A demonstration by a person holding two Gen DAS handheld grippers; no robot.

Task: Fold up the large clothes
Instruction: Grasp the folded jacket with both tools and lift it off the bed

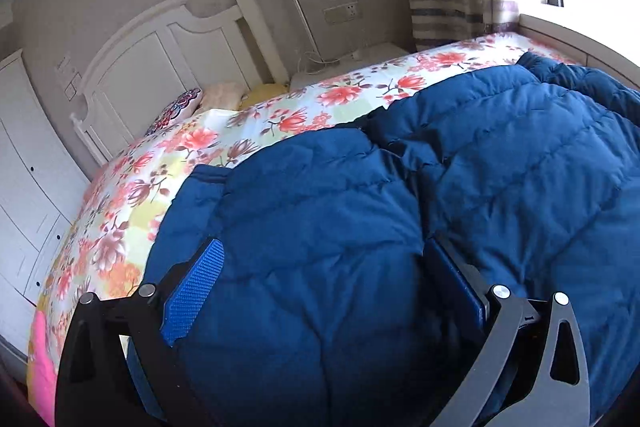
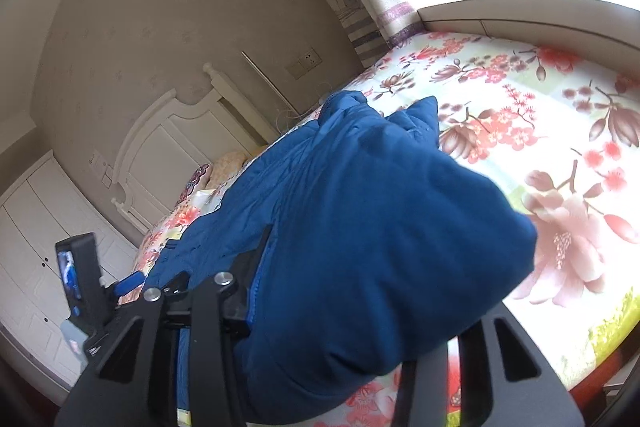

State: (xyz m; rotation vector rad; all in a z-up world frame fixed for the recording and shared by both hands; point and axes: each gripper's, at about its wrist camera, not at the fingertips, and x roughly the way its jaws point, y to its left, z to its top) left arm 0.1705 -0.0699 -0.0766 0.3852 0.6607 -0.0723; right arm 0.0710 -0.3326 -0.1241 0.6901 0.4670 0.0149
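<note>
Lying between left claw [image 1: 320, 303] fingers, blue padded coat [image 1: 460, 187] on bed [image 1: 132, 187]

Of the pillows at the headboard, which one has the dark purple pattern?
The leftmost pillow, nearest the white wardrobe. Its cover is patterned in purple, while the peach pillow and yellow pillow beside it look plain.

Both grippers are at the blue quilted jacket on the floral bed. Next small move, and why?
Probably close the left gripper on the blue quilted jacket: its bulk sits between wide jaws, while the right gripper seems to pinch it.
</note>
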